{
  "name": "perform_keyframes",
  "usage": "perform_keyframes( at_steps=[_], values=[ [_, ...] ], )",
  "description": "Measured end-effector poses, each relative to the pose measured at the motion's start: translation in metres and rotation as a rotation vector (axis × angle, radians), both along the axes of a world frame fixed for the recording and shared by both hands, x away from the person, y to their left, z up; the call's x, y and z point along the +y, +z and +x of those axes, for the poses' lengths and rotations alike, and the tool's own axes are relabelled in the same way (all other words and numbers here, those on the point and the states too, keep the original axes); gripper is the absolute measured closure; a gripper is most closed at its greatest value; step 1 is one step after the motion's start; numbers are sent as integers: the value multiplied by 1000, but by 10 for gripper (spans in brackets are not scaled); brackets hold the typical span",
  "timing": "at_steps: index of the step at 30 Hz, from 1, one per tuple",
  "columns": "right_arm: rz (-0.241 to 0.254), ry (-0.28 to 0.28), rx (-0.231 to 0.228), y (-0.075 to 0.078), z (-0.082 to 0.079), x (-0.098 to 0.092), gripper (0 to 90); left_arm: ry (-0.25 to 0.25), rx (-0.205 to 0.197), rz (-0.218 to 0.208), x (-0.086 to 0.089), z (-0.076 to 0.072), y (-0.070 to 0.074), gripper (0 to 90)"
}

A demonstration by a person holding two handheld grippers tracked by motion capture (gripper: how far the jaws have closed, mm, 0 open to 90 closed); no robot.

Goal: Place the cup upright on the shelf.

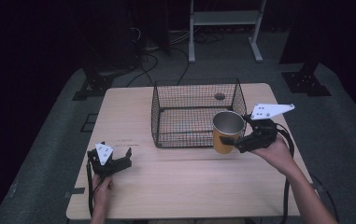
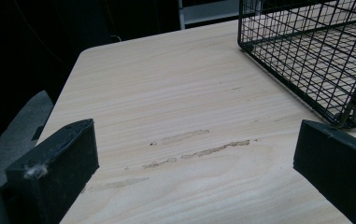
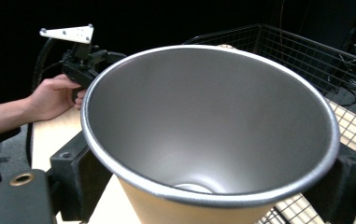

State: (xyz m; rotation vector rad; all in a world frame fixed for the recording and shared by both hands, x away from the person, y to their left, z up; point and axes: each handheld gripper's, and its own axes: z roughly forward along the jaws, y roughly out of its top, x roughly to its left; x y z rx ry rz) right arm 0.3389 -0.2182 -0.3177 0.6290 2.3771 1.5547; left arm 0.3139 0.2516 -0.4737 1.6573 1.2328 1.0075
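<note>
The tabletop [image 1: 180,186] is carrying a black wire basket [image 1: 166,112], which is standing just beyond and to the left of the right hand-held gripper [image 1: 234,141]. That right hand-held gripper is clamping narrowly on the cup [image 1: 226,130], a tall metal cup with a tan outer wall, a silvery rim and a dull grey inside, which is hanging at the basket's near right corner, standing upright with its long axis vertical and its open mouth facing up. The left hand-held gripper [image 1: 119,158] is resting well apart on the tabletop, its jaws standing wide with nothing between them.
</note>
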Motion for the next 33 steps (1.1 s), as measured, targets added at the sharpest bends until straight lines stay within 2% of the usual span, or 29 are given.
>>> perform_keyframes(
  at_steps=[11, 17, 20, 33],
  values=[
    [5, -1, 3, 14, 19, 7, 134, -1, -1, 2, 0, 0, 0, 0],
    [-8, -4, 1, 20, 32, 12, 134, -1, -1, -3, 1, 0, 0, 0],
    [5, -5, 0, 24, 38, 14, 133, -1, -2, -4, 1, 0, 0, 0],
    [-2, -13, 10, 29, 60, 24, 133, -3, -2, -9, 1, 0, 0, 0]
  ],
)
